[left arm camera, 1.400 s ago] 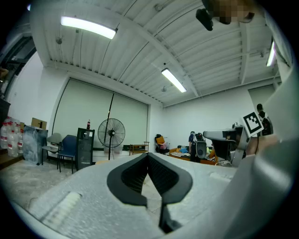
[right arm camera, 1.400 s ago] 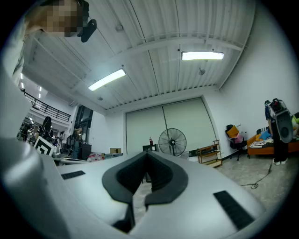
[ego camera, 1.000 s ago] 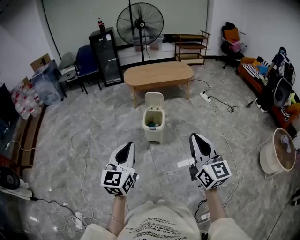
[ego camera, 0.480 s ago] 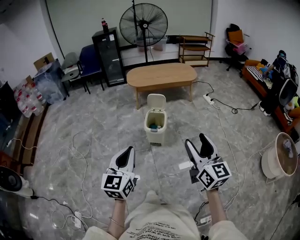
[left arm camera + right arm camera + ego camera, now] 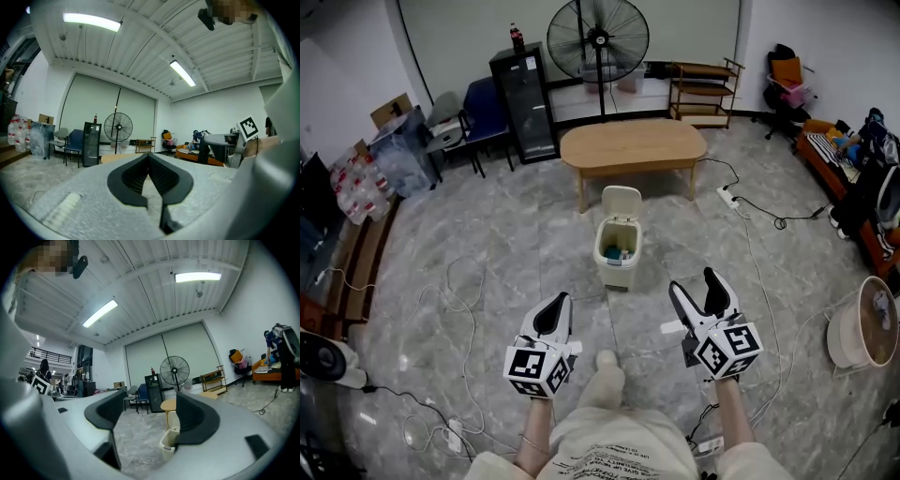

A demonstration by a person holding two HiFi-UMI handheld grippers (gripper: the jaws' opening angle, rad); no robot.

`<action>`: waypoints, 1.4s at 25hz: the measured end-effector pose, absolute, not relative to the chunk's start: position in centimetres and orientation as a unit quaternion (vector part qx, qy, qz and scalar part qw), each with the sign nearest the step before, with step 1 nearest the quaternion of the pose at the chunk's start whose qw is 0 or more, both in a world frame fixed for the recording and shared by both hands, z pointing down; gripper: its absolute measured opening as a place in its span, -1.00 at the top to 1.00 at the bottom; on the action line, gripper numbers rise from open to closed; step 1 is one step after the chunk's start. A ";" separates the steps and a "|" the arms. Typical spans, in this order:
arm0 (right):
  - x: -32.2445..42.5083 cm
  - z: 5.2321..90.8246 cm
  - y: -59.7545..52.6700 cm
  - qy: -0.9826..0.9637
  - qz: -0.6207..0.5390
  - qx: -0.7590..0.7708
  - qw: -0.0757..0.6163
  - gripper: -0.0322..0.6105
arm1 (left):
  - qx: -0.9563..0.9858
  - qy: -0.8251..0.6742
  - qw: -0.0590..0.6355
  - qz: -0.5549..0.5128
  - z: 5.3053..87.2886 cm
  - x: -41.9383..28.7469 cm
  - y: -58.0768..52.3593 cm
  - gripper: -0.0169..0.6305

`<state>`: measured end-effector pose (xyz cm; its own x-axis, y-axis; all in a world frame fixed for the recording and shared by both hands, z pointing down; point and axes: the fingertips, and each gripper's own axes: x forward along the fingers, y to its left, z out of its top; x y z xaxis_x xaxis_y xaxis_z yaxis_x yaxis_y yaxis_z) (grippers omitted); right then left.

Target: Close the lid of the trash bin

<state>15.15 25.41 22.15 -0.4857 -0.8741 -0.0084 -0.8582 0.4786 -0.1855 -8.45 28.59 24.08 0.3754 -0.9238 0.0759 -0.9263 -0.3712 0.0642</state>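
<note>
Fingers point(image 5: 199, 420) just opened wide on right gripper point(image 5: 695, 283), empty, left gripper point(image 5: 559, 300) closed

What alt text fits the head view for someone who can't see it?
A cream trash bin, lid up, stands on the floor ahead of both grippers, untouched. The left gripper is shut; the right gripper has just been opening its jaws, nothing between them.

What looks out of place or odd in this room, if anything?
The trash bin stands alone mid-floor before the wooden table, its lid tipped up and contents showing. A power strip lies loose on the floor nearby.
</note>
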 end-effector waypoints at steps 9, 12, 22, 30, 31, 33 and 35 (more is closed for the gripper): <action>13.0 23.2 15.8 0.865 -0.094 -0.492 0.041 -0.14 | 0.828 -0.558 0.058 0.018 24.5 -9.7 19.0 0.88; 12.3 23.0 12.8 0.864 -0.096 -0.493 0.041 -0.14 | 0.827 -0.558 0.062 0.018 24.4 -10.5 15.7 0.88; 11.4 23.3 5.7 0.861 -0.090 -0.500 0.034 -0.14 | 0.837 -0.545 0.054 0.016 24.6 -11.8 7.4 0.88; 11.7 24.8 2.9 0.855 -0.109 -0.506 0.027 -0.14 | 0.840 -0.537 0.071 0.028 26.0 -11.6 4.5 0.88; 11.8 25.0 2.5 0.855 -0.111 -0.507 0.026 -0.13 | 0.841 -0.535 0.075 0.029 26.2 -11.5 4.1 0.88; 11.9 25.5 1.7 0.854 -0.116 -0.507 0.023 -0.13 | 0.842 -0.533 0.081 0.033 26.7 -11.2 3.3 0.88; 12.0 25.9 0.5 0.853 -0.122 -0.507 0.022 -0.14 | 0.842 -0.531 0.086 0.037 27.1 -11.0 2.1 0.88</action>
